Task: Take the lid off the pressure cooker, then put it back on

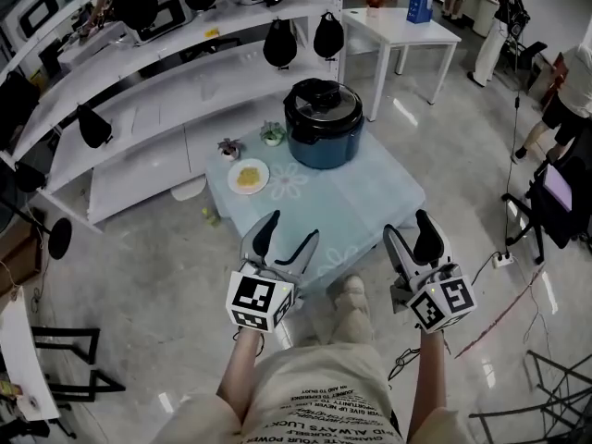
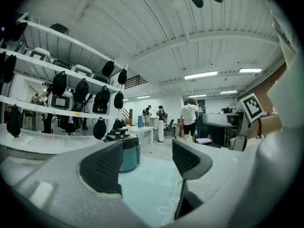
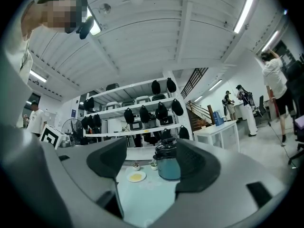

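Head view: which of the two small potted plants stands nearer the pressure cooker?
The green one, just beside the pressure cooker; the reddish one stands farther left.

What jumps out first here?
The teal pressure cooker, its black lid on, stands at the far side of the pale blue table. Nearer the person, the left tongs and right tongs hang open and empty at the table's near edge, apart from the cooker.
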The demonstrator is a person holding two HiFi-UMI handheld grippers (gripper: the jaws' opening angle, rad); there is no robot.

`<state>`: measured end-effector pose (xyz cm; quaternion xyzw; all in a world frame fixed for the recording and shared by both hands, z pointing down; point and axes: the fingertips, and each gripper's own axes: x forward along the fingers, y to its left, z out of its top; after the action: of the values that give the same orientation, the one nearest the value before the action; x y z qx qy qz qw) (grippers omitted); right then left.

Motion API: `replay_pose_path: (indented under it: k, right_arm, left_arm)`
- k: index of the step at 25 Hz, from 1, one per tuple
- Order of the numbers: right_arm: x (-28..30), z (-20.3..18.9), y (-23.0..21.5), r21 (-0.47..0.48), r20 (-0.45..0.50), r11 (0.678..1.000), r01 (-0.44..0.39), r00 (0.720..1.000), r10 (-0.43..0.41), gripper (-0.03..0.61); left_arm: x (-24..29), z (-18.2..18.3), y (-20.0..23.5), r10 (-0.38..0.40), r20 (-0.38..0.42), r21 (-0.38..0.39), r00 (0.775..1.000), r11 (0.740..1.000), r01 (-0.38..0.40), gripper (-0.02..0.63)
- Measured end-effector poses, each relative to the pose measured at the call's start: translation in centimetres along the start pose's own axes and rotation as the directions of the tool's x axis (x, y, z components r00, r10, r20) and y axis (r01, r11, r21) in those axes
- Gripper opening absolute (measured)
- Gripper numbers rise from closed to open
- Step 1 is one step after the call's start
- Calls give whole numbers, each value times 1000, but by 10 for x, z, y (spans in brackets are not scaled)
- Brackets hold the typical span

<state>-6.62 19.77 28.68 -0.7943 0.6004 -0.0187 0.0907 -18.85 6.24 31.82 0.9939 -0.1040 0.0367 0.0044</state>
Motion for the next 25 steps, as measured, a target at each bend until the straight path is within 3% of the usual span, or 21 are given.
replay_pose_path:
  k: [13, 25]
  right_arm:
    - [115, -11, -85, 29, -58, 990, -138, 989, 140, 308]
    - [230, -18, -144, 40, -171, 941, -336, 926, 337, 310]
  left_arm:
    - [106, -4, 46, 125, -46, 2, 991, 992, -125, 311]
    - [207, 2, 86, 244, -75, -32, 967, 969, -247, 310]
